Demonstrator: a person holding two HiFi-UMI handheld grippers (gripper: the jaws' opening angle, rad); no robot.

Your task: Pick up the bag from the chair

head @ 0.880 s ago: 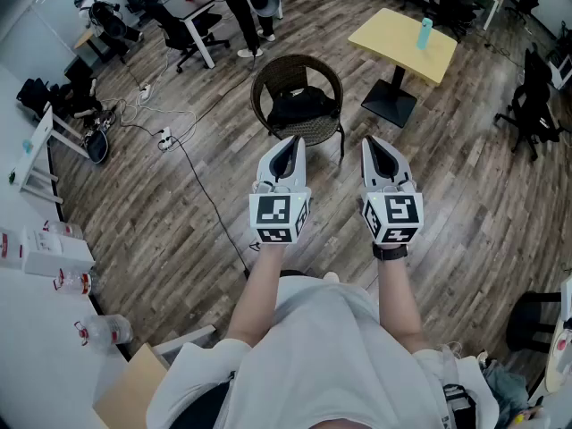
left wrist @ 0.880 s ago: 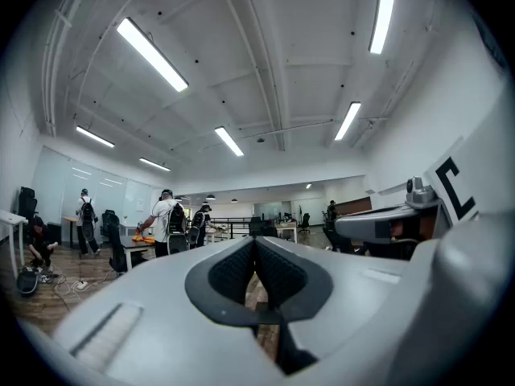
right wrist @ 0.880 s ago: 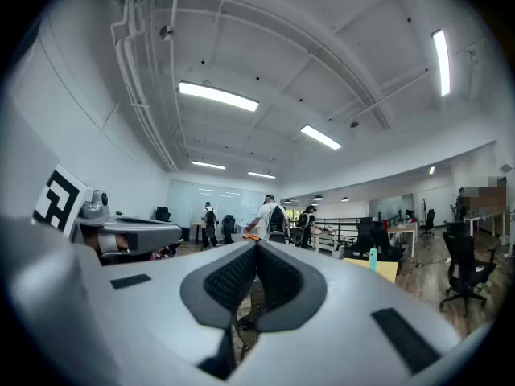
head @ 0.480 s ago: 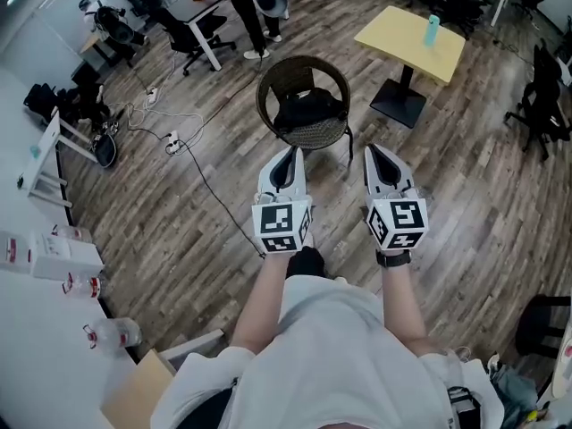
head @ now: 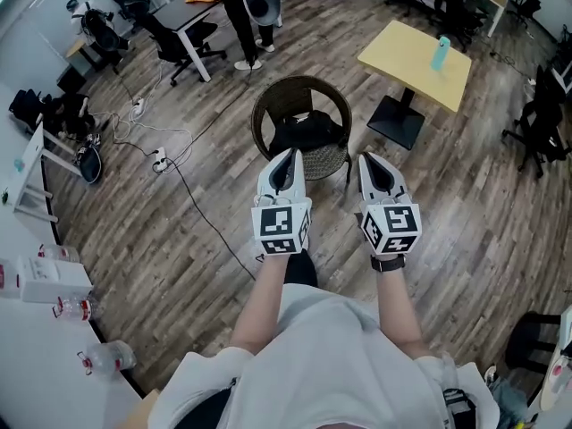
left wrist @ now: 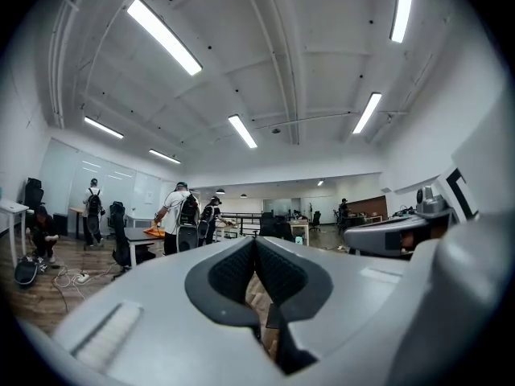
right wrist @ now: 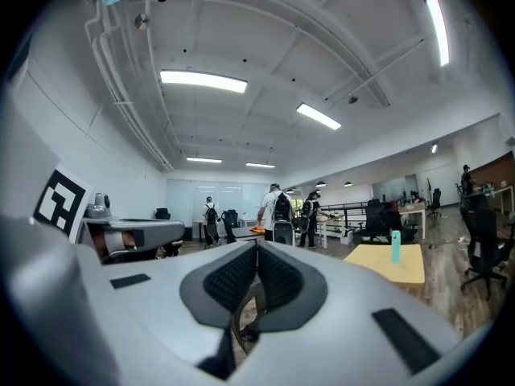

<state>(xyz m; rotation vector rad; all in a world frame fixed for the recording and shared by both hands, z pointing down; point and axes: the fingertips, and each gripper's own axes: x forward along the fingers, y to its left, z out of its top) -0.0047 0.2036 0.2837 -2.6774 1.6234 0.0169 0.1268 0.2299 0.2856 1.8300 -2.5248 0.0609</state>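
Wood-plank flooring [head: 179, 231] is stretching across an open office, with white cables [head: 156, 146] trailing over it on the left side of the head view. Near the top centre a round dark wicker chair [head: 268, 105] is standing, and the black bag [head: 308, 132] is lying slumped on its seat, inside the curved back. To the chair's right a square yellow table [head: 402, 47] is standing on a dark pedestal, with a teal bottle [head: 441, 52] upright on it. Beyond the chair a person with a backpack [head: 243, 7] is standing at a desk, near a black office chair [head: 183, 34]. At the lower left, plastic water bottles [head: 71, 282] are lying on a white surface. The wearer, in a white shirt, is holding both grippers out level and side by side, pointing toward the wicker chair. The left gripper [head: 287, 154] is hovering just at the chair's near edge as seen from above, and the right gripper [head: 370, 161] is hovering just to the right of the seat; neither is touching the bag. In each gripper view the two ribbed pads are pressing flat together with nothing between them, only floor and chair showing below the tips.
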